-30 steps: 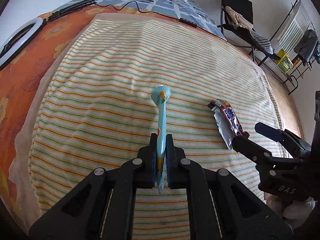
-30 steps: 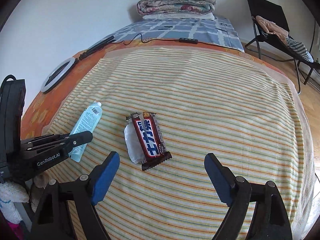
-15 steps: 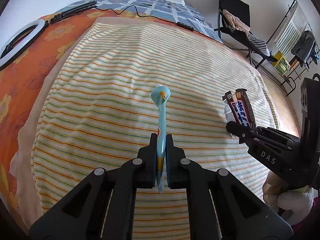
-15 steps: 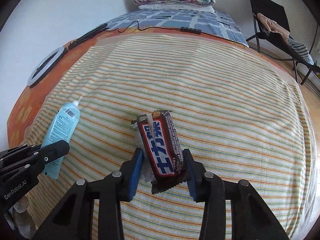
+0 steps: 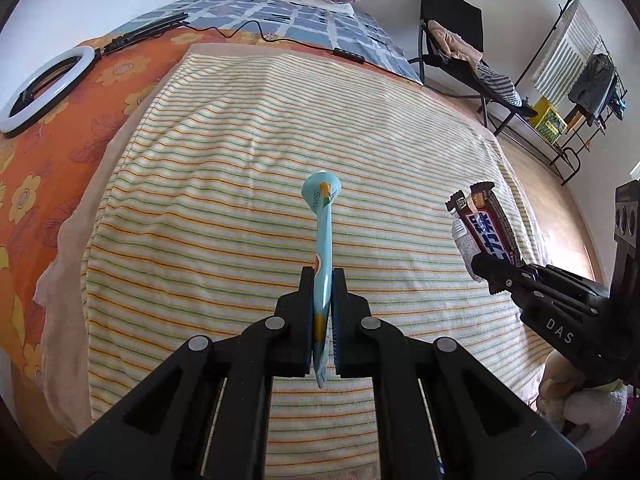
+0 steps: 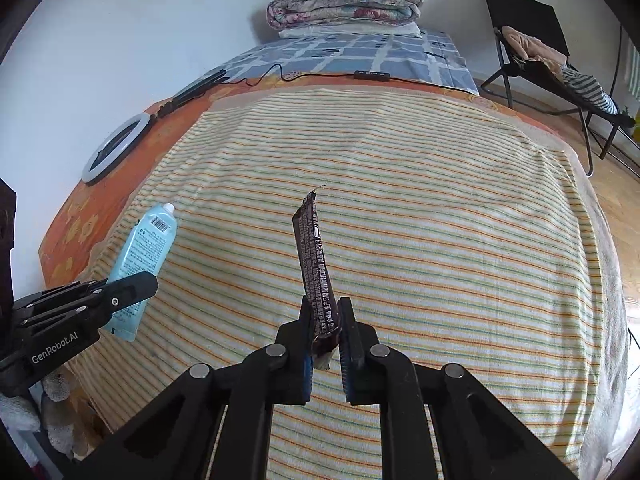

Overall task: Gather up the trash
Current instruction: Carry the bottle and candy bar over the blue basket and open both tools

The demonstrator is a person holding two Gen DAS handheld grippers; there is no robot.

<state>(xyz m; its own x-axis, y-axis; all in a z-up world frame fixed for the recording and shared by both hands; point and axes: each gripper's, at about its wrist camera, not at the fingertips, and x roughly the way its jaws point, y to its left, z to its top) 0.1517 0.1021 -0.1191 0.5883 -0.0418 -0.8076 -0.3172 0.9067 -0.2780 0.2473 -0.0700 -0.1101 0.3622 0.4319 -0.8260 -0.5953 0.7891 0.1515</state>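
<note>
Tongs on the left (image 5: 323, 300) are squeezed tight on a blue tube (image 5: 323, 240), held up above the striped blanket (image 5: 240, 180) on the bed. The right tongs (image 6: 325, 324) pinch a brown candy wrapper (image 6: 316, 264) by its bottom end, lifted off the blanket too.

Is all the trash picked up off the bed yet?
Looks like it. The left gripper is shut on the blue tube and the right gripper on the candy wrapper; the striped blanket shows no other trash. No bin is in view.
</note>
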